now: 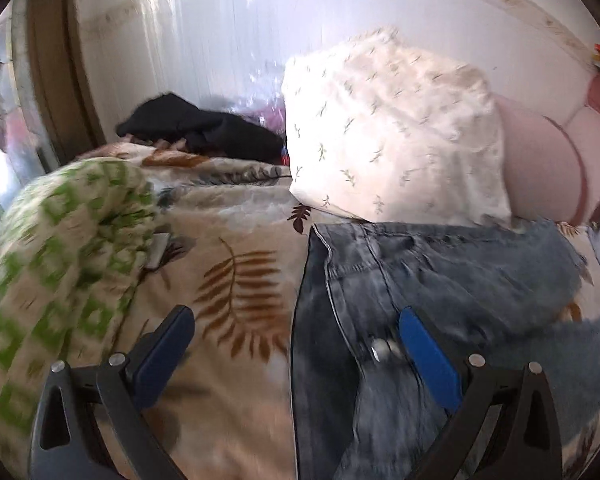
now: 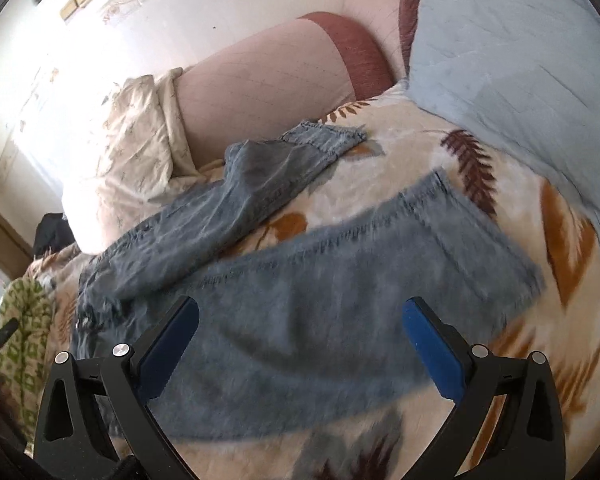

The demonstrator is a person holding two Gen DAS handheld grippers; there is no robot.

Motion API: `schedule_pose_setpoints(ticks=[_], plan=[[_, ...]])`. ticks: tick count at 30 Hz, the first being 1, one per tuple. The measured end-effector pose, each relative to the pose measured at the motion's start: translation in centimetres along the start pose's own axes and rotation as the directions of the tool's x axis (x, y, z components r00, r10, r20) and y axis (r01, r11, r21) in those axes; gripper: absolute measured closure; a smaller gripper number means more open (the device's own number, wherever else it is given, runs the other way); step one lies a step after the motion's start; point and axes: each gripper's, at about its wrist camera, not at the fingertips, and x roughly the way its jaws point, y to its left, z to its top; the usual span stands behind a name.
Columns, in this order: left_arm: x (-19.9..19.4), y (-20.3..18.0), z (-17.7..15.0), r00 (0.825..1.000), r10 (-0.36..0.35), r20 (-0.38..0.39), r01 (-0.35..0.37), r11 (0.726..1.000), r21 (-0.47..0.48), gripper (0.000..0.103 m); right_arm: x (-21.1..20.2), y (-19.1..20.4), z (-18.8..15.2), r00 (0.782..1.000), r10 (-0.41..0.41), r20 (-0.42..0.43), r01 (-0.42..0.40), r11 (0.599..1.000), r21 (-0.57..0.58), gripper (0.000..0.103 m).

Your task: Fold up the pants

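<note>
A: Left wrist view, going left to right: green-patterned quilt (image 1: 60, 248) bunched up, then the leaf-print blanket (image 1: 236, 280) on the bed, then the jeans (image 1: 440, 280) lying flat, waistband end just below the white pillow (image 1: 396, 128). Left claw (image 1: 296, 344) is spread wide, nothing in it, one finger over the blanket and one over the denim.

B: And the other camera?

A: Right wrist view shows the legs splayed apart across the same blanket. Right claw (image 2: 300, 332) is spread too, hovering over the nearer leg, empty. Bit blurry though.
</note>
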Motion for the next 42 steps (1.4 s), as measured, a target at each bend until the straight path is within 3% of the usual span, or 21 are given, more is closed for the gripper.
schedule_pose_setpoints(ticks=[3, 7, 11, 17, 22, 25, 27, 28, 30, 36, 42], plan=[[4.7, 0.5, 2.3, 0.993, -0.068, -0.097, 0.063, 0.996, -0.058, 0.0, 1.9, 0.1, 4.0, 0.999, -0.049, -0.003, 0.049, 0.998, -0.033, 0.0], [10.1, 0.6, 3.9, 0.961, -0.174, -0.215, 0.138, 0.975, -0.174, 0.001, 4.0, 1.0, 8.2, 0.996, -0.086, 0.022, 0.087, 0.995, -0.056, 0.0], [13.2, -0.1, 5.0, 0.952, -0.169, -0.256, 0.126, 0.976, -0.176, 0.007, 6.1, 2.4, 11.2, 0.993, -0.104, 0.054, 0.108, 0.991, -0.084, 0.0], [15.6, -1.4, 5.6, 0.931, -0.191, -0.31, 0.145, 0.976, -0.166, 0.008, 8.8, 3.7, 14.0, 0.994, -0.097, 0.059, 0.102, 0.991, -0.09, 0.0], [17.2, -1.7, 6.0, 0.902, -0.278, -0.33, 0.208, 0.95, -0.231, 0.03, 11.2, 3.9, 16.3, 0.991, -0.128, 0.051, 0.132, 0.987, -0.087, 0.0], [17.8, -2.1, 5.9, 0.889, -0.308, -0.338, 0.238, 0.943, -0.232, 0.053, 12.2, 4.0, 17.5, 0.988, -0.145, 0.05, 0.149, 0.985, -0.088, 0.0], [18.0, -2.2, 5.8, 0.88, -0.334, -0.337, 0.261, 0.934, -0.244, 0.073, 12.7, 4.0, 18.2, 0.986, -0.156, 0.053, 0.16, 0.983, -0.087, 0.0], [18.0, -2.2, 5.7, 0.878, -0.345, -0.332, 0.271, 0.93, -0.248, 0.077, 13.1, 3.9, 18.6, 0.986, -0.158, 0.05, 0.162, 0.983, -0.086, 0.0], [18.6, -1.8, 5.9, 0.876, -0.363, -0.319, 0.285, 0.921, -0.265, 0.084, 13.6, 3.6, 19.1, 0.988, -0.153, 0.036, 0.155, 0.985, -0.079, 0.004], [18.8, -1.0, 6.0, 0.891, -0.366, -0.269, 0.301, 0.919, -0.256, 0.091, 15.4, 2.5, 20.9, 0.993, -0.121, -0.01, 0.121, 0.992, -0.039, 0.022], [19.9, 0.3, 5.5, 0.898, -0.368, -0.239, 0.304, 0.915, -0.267, 0.093, 18.9, 1.5, 23.2, 0.994, -0.081, -0.076, 0.081, 0.997, 0.005, 0.027]])
